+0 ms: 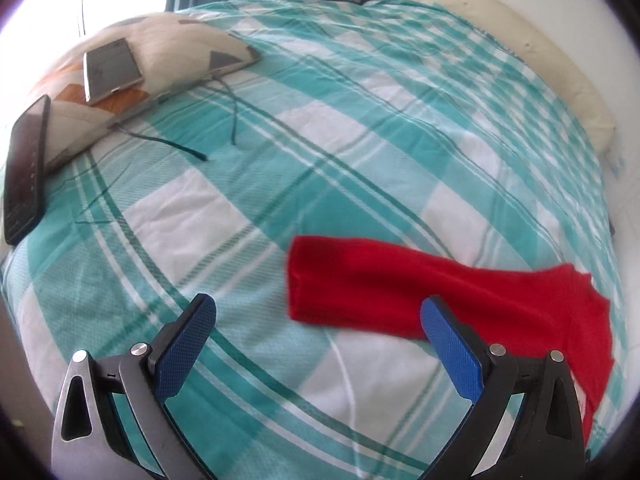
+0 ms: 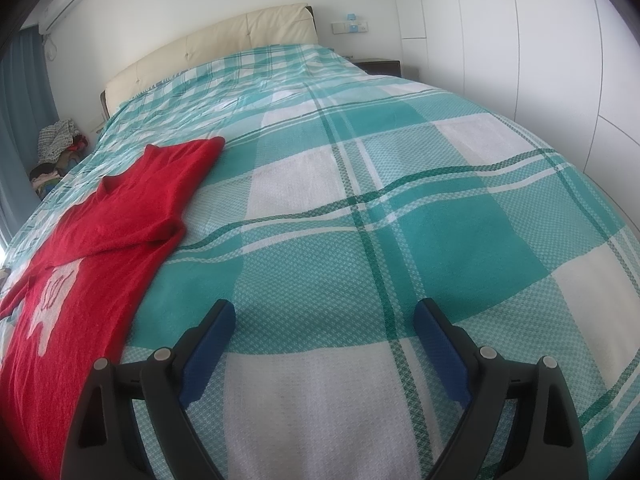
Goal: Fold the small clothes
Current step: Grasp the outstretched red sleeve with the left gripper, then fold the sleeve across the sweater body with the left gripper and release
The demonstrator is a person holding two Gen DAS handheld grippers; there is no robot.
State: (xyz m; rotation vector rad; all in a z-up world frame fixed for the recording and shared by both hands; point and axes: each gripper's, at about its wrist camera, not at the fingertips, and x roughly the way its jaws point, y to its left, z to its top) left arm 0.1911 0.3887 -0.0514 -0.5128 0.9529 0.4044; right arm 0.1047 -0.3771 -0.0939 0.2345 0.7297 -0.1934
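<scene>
Red sweater [image 2: 100,216] with pale unreadable motif on checked bedspread [image 2: 360,220], left tool [image 1: 316,316] and right tool [image 2: 324,316] apart, empty

I cannot read any text, brand or number from here. The red sweater [image 2: 100,216] has a white figure [image 2: 50,300] on its front, but I see only a shape with some red lines in it, not letters. The black device [image 1: 26,168] at the bed's edge has a row of small marks, too small to read.
</scene>
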